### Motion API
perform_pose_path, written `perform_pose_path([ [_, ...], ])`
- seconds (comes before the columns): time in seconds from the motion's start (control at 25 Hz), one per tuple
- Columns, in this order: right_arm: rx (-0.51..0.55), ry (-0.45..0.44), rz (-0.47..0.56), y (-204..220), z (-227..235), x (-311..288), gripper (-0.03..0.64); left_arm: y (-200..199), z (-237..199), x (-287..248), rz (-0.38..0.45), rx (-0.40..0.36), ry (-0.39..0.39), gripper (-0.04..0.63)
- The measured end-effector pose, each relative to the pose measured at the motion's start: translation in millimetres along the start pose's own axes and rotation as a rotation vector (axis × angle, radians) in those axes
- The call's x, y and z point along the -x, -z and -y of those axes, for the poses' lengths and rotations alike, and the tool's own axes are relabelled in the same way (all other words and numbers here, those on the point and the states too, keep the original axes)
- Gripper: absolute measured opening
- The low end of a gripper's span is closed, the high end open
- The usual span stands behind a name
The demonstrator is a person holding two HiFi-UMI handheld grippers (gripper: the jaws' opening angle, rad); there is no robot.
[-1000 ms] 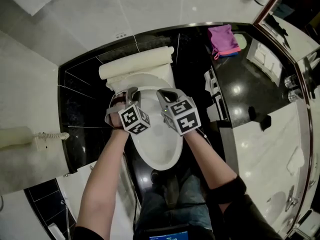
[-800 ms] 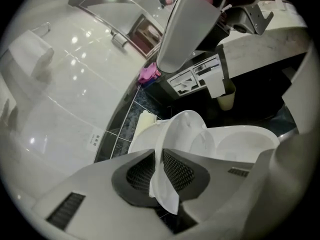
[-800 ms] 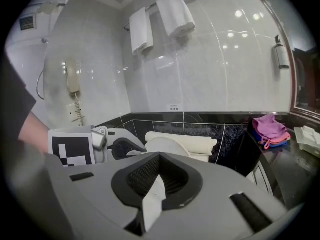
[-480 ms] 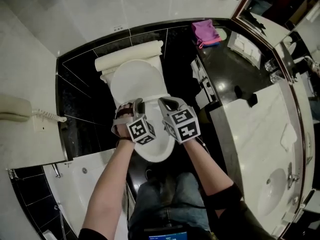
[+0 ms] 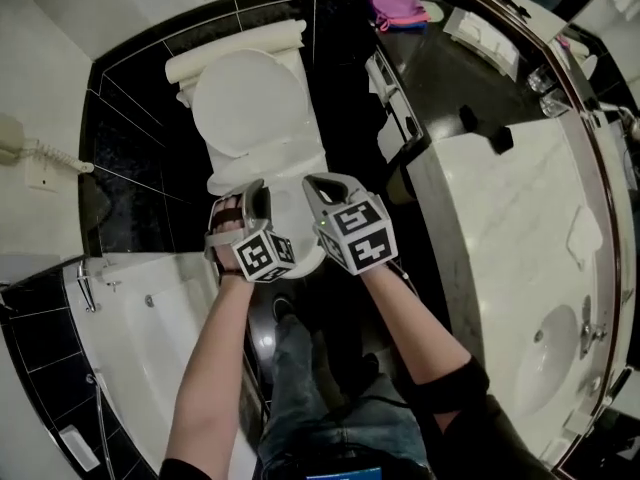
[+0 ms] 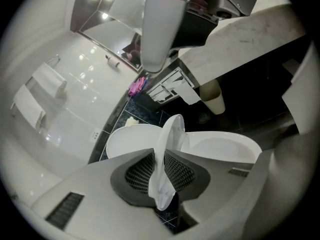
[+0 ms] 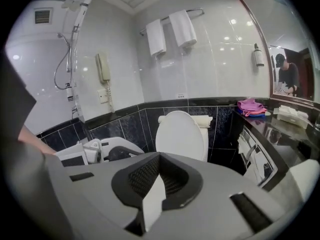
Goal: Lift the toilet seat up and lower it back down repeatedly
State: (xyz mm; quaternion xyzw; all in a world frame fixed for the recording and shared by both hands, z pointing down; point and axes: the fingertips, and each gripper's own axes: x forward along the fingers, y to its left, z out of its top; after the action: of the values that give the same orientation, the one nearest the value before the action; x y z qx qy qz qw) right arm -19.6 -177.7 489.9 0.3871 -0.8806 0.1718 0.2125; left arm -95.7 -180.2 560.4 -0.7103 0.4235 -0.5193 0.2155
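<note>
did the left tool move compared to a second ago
Yes. The left tool has drawn back from the tank to the front of the bowl.

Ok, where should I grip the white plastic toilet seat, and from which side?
Grip the white plastic toilet seat at its thin front rim, approaching from the front of the white ceramic bowl. Half-raised, it presents that rim edge-on, thin enough to pinch; the left tool is clamped there.

In the head view, the left gripper (image 5: 252, 200) and right gripper (image 5: 325, 190) cover the front of the toilet bowl (image 5: 290, 218). The wall phone (image 5: 10, 136) is cut by the left edge, the marble tabletop (image 5: 500, 228) by the right. At upper centre of the left gripper view, a blurred white shape (image 6: 157, 29) cannot be identified.
</note>
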Motion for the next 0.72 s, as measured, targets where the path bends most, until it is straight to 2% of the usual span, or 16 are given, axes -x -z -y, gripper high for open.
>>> perform_pose_path([
  [0.2,-0.022,-0.003,-0.022,77,-1,18,0.020,5,58,18,0.011,-0.044,-0.044,0.063],
  [0.32,-0.025,-0.012,-0.028,111,-8,17,0.020,11,82,28,0.017,-0.008,-0.070,0.064],
  [0.72,-0.025,-0.018,0.002,178,-10,0,0.020,30,174,39,0.032,-0.004,-0.111,0.067],
])
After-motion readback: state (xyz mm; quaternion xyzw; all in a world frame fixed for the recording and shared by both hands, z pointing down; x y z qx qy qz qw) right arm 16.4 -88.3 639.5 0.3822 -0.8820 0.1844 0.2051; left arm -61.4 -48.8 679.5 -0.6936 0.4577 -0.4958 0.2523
